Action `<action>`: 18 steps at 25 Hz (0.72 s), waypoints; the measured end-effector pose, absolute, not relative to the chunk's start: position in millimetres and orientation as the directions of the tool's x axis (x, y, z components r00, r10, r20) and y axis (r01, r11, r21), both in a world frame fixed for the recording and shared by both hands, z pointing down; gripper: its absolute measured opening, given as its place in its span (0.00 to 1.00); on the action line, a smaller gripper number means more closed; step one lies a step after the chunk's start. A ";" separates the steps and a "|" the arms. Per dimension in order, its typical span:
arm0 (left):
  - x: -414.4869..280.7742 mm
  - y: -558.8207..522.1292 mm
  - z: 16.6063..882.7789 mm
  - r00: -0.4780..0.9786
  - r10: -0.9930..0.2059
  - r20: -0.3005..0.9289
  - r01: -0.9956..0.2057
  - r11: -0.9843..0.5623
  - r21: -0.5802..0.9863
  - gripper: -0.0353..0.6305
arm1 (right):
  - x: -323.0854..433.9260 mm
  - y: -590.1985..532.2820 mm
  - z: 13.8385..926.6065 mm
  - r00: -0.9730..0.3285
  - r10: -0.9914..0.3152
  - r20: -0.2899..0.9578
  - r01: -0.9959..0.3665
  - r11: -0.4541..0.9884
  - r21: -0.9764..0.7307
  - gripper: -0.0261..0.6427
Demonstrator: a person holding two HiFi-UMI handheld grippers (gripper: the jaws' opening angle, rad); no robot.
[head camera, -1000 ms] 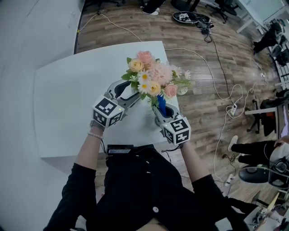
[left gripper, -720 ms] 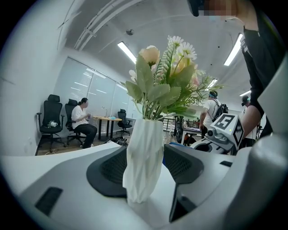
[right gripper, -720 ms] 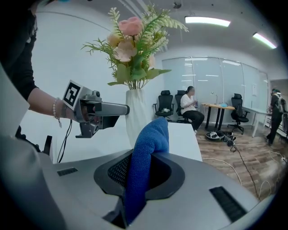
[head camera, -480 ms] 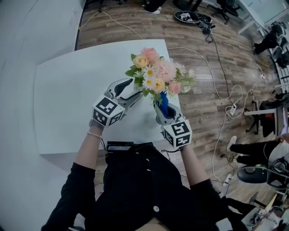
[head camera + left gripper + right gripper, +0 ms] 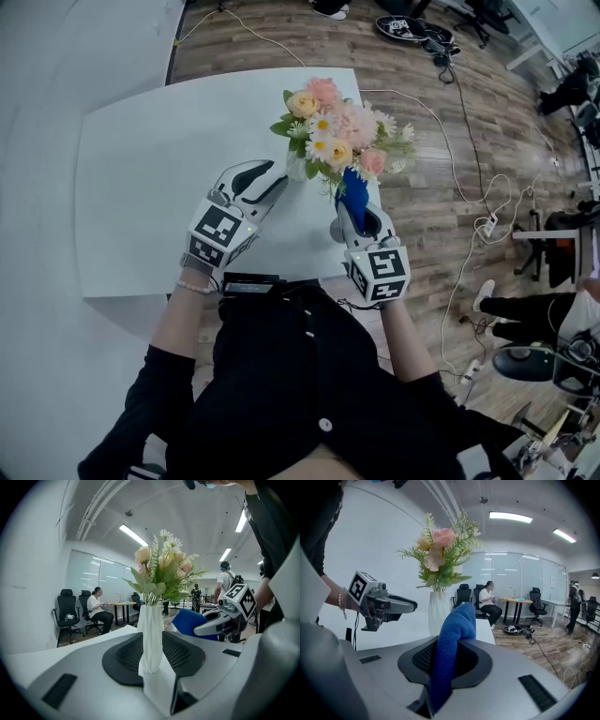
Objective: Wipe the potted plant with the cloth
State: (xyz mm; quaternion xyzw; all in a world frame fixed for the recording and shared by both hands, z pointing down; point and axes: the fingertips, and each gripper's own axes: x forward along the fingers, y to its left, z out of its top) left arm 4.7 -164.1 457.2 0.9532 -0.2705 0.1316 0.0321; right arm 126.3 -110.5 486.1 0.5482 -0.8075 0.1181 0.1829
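The potted plant, pink, yellow and white flowers in a white ribbed vase, stands near the right edge of the white table. My left gripper sits just left of the vase. Its jaws have just been closing and stand partly open, with nothing between them. In the left gripper view the vase stands a little beyond the jaw tips. My right gripper is shut on a blue cloth, held up under the blooms on the right. The cloth sticks out of the jaws towards the vase.
A black box lies at the table's near edge. White cables and a power strip lie on the wooden floor to the right. Office chairs and a seated person are far behind.
My left gripper has drawn back from the vase towards the left, and its jaws stand narrower. My right gripper has risen with the blue cloth, nearer to the flowers.
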 end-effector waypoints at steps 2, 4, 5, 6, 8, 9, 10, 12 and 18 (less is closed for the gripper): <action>-2.9 -160.0 447.7 0.804 -0.538 0.254 -0.550 -0.835 -0.027 0.22 | 129.5 -108.7 479.7 -0.316 -0.858 0.405 -0.934 0.357 0.029 0.17; -10.5 -154.6 439.9 0.788 -0.561 0.254 -0.572 -0.820 -0.039 0.17 | 129.4 -106.6 474.1 -0.316 -0.863 0.393 -0.932 0.359 0.040 0.17; -13.7 -151.8 436.8 0.781 -0.571 0.252 -0.580 -0.813 -0.047 0.15 | 128.4 -105.4 471.8 -0.321 -0.863 0.391 -0.930 0.366 0.044 0.17; -16.9 -149.7 433.9 0.774 -0.583 0.249 -0.590 -0.806 -0.053 0.13 | 127.7 -104.3 470.0 -0.328 -0.861 0.389 -0.926 0.374 0.048 0.17; -22.9 -146.4 428.7 0.756 -0.606 0.248 -0.614 -0.788 -0.054 0.12 | 127.1 -102.0 466.5 -0.338 -0.859 0.384 -0.920 0.388 0.059 0.17; -24.7 -144.1 427.0 0.752 -0.611 0.249 -0.619 -0.784 -0.052 0.12 | 127.3 -100.9 464.6 -0.341 -0.859 0.381 -0.918 0.392 0.062 0.17; -25.7 -141.4 426.0 0.751 -0.612 0.250 -0.620 -0.783 -0.052 0.11 | 127.9 -100.0 462.9 -0.342 -0.860 0.378 -0.917 0.393 0.064 0.17; -26.3 -136.7 424.6 0.749 -0.612 0.253 -0.621 -0.782 -0.053 0.10 | 129.9 -98.7 460.3 -0.343 -0.863 0.372 -0.918 0.391 0.061 0.17; -23.0 -122.2 418.4 0.758 -0.598 0.259 -0.606 -0.793 -0.059 0.09 | 129.4 -95.4 449.1 -0.350 -0.867 0.356 -0.918 0.392 0.053 0.17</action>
